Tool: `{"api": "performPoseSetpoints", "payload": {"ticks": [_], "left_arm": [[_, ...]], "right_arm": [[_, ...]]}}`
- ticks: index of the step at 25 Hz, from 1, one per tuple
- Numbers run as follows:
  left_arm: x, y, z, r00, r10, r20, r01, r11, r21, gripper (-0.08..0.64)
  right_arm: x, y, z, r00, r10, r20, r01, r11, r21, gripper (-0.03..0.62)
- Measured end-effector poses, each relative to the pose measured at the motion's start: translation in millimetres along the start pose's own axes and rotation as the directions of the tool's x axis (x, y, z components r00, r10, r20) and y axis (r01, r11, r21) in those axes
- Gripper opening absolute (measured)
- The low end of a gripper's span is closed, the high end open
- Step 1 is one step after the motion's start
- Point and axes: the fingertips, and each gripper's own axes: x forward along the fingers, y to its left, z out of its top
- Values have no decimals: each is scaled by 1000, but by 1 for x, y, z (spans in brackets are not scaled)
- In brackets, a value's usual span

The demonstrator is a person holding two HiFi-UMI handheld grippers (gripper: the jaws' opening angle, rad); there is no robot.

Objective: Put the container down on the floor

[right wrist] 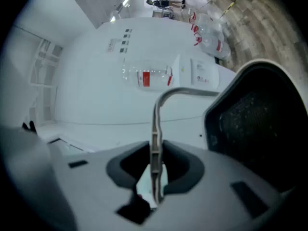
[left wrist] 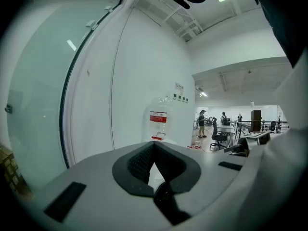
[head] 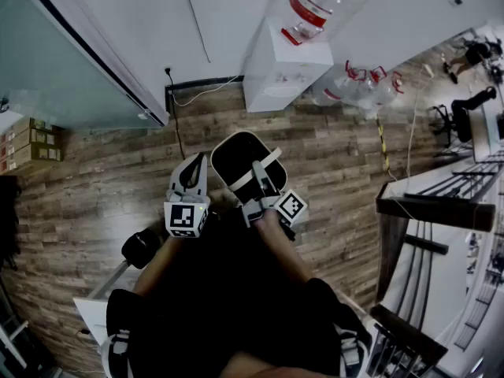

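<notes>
Hanging container: a black container (head: 235,156) with a pale rim, its open mouth turned up toward the head view, hangs by its handle (head: 257,172) from the right gripper, over the wooden floor (head: 102,183) in front of the person.
Contact with floor: from above I cannot tell whether its base touches the boards.
Right gripper: the right gripper (head: 262,186) has its jaws pinching the thin pale handle; in the right gripper view the strap (right wrist: 155,129) runs straight up out of the jaws and bends over toward the dark bin wall (right wrist: 260,129) at the right.
Left gripper: the left gripper (head: 196,166) is just beside the container on its left, not touching it; its jaws are pressed together at the tips with nothing between them (left wrist: 154,150).
Ahead: a white water dispenser (head: 279,73) stands against the wall, with a clear bottle (head: 319,2) bearing a red label upended on top.
Beside the dispenser: empty clear bottles (head: 358,85) lie on the floor to its right.
Left side: a glass wall (head: 55,61), with cardboard boxes (head: 27,144) at its foot.
Wall cable: a thin cable (head: 177,124) runs down from a socket to the floor.
Far room: in the left gripper view, people (left wrist: 201,124) stand near office chairs, small and distant.
</notes>
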Motion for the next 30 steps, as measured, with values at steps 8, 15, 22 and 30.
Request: {"api": "performPoseSetpoints", "payload": {"ticks": [8, 15, 22, 30], "left_arm": [[-5, 0, -3, 1000, -1, -2, 1, 1000, -21, 31], [-4, 9, -7, 1000, -15, -10, 15, 998, -53, 31], [2, 21, -9, 998, -63, -16, 61, 996, -68, 31], [9, 44, -18, 994, -109, -25, 107, 992, -67, 31]], "right_arm": [[-4, 4, -4, 1000, 9, -4, -9, 1000, -28, 97], [-3, 9, -8, 999, 31, 8, -31, 997, -69, 98], [2, 3, -12, 999, -3, 39, 6, 997, -71, 98], [17, -8, -15, 992, -29, 123, 30, 1000, -8, 98]]}}
